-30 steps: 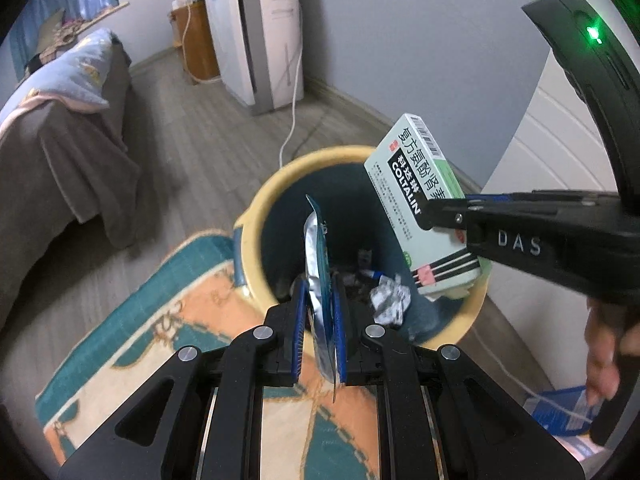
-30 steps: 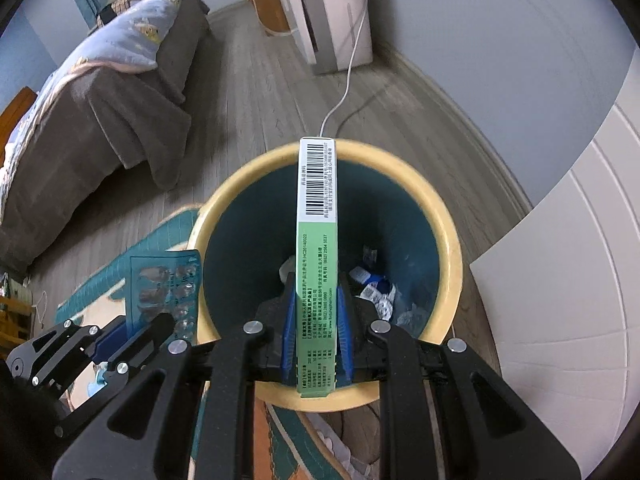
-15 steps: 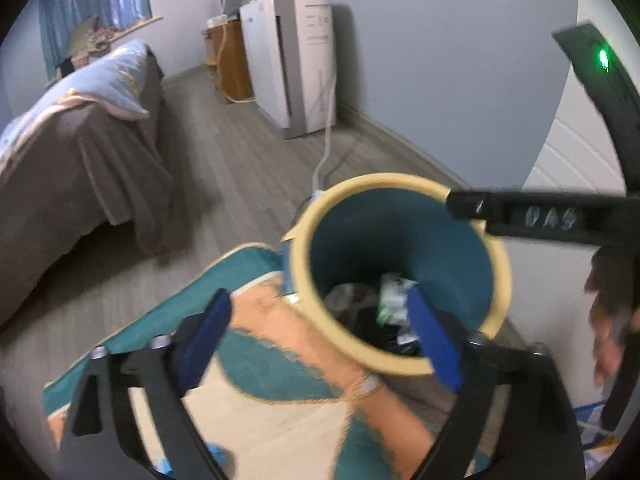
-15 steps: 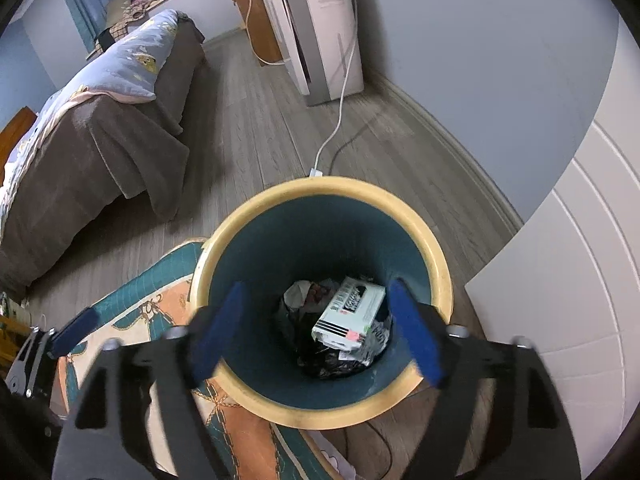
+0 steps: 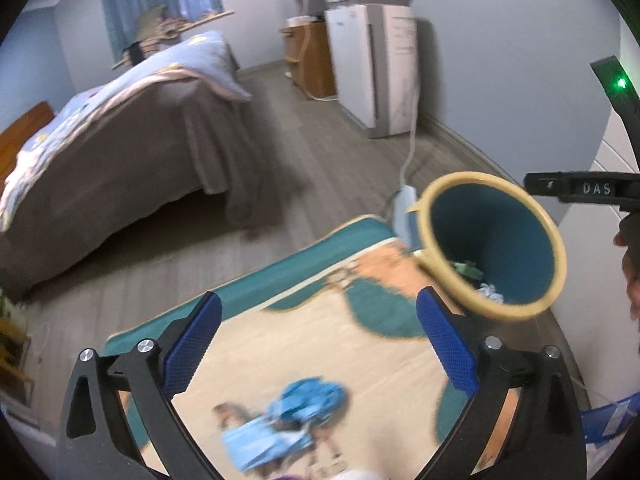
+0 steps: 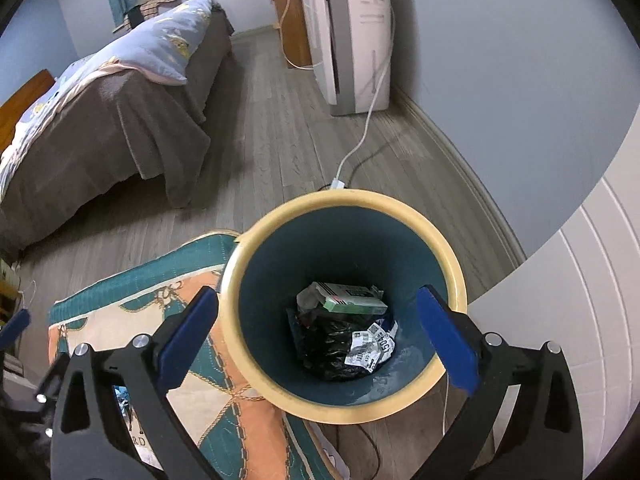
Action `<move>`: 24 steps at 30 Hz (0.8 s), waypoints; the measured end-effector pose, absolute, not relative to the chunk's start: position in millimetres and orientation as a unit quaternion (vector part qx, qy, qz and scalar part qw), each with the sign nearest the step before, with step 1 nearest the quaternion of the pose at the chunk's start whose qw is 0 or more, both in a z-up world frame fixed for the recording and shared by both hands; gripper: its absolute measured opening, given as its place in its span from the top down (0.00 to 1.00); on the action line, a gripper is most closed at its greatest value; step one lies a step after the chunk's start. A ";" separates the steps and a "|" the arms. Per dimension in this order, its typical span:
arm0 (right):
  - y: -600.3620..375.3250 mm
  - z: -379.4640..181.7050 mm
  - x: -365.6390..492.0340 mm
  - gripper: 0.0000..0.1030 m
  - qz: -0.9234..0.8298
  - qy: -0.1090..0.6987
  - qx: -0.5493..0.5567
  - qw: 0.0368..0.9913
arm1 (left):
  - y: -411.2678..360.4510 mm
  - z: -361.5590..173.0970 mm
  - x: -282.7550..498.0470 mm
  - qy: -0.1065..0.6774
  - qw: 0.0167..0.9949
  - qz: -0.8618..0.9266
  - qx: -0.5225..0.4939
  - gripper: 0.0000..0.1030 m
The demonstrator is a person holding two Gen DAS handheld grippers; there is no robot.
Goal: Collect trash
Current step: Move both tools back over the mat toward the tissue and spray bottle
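Bedroom rug (image 5: 320, 344), blue trash (image 5: 288, 420) at 6 o'clock: my left gripper (image 5: 320, 336) and right gripper (image 6: 320, 336) both spread, empty (blurred view, I could mis-grab).

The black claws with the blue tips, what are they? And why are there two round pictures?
The claws are two grabbing tools, and a person holds one in each hand. Each tool has a little camera that looks out along its two fingers, so you get one round picture per tool.

In the left tool's picture, the left gripper is wide open and holds nothing. It points at a patterned rug, where a blurry blue piece of trash lies. The right tool's black arm pokes in from the side.

In the right tool's picture, the right gripper is open and empty too. It hangs right over the yellow-rimmed bin. Inside the bin you can see a green and white box, a crumpled paper and a black bag.

A bed stands across the wooden floor.
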State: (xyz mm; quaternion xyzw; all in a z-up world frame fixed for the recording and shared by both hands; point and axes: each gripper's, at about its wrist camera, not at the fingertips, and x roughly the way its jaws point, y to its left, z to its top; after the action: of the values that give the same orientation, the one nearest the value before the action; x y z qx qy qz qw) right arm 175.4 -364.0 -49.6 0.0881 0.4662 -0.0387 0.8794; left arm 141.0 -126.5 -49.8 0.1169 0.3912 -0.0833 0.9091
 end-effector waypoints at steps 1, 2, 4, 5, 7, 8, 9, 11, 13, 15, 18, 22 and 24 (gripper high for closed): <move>-360.0 -47.1 173.9 0.06 -0.036 0.465 0.086 0.880 | -115.2 -48.8 136.5 0.394 0.909 -0.076 0.113 0.06; -355.6 -43.9 171.9 0.06 -0.033 0.464 0.083 0.881 | -104.4 -48.3 131.7 0.398 0.908 -0.068 0.110 0.06; -344.2 -34.9 163.6 0.06 -0.022 0.457 0.080 0.885 | -84.5 -48.4 123.9 0.408 0.906 -0.049 0.103 0.06; -339.3 -30.1 160.2 0.06 -0.015 0.453 0.081 0.888 | -75.3 -47.8 119.4 0.414 0.904 -0.040 0.097 0.06; -325.3 -19.3 151.5 0.06 0.004 0.443 0.082 0.893 | -58.7 -44.7 107.7 0.419 0.904 -0.031 0.081 0.06; -318.3 -15.5 147.8 0.06 0.012 0.440 0.080 0.895 | -51.0 -42.9 99.8 0.420 0.904 -0.028 0.075 0.06; -309.2 -11.8 143.0 0.06 0.020 0.437 0.072 0.896 | -43.1 -40.6 92.0 0.420 0.905 -0.023 0.070 0.06; -292.7 -7.4 134.9 0.06 0.028 0.432 0.052 0.900 | -32.2 -39.1 79.3 0.419 0.906 -0.013 0.061 0.06; -276.0 -3.4 125.3 0.06 0.033 0.423 0.037 0.905 | -22.0 -39.6 69.0 0.424 0.904 -0.006 0.052 0.06; -265.3 -3.1 116.8 0.06 0.040 0.421 0.040 0.905 | -12.9 -40.4 58.5 0.426 0.904 0.002 0.048 0.06; -252.0 -7.9 106.7 0.06 0.057 0.428 0.057 0.900 | -1.9 -41.7 48.1 0.425 0.904 0.011 0.036 0.06; -232.7 -18.1 97.5 0.06 0.059 0.444 0.048 0.893 | 10.7 -43.4 40.7 0.422 0.906 0.017 0.027 0.06; -224.7 -23.2 94.2 0.06 0.057 0.449 0.036 0.891 | 16.8 -45.5 40.9 0.421 0.906 0.026 0.026 0.06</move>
State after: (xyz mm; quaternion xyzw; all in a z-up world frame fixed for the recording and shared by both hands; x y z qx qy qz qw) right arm 94.2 -224.7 -23.2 0.0362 0.4488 0.0571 0.8911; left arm 40.9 16.8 -45.5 0.0260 0.4212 0.0257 0.9062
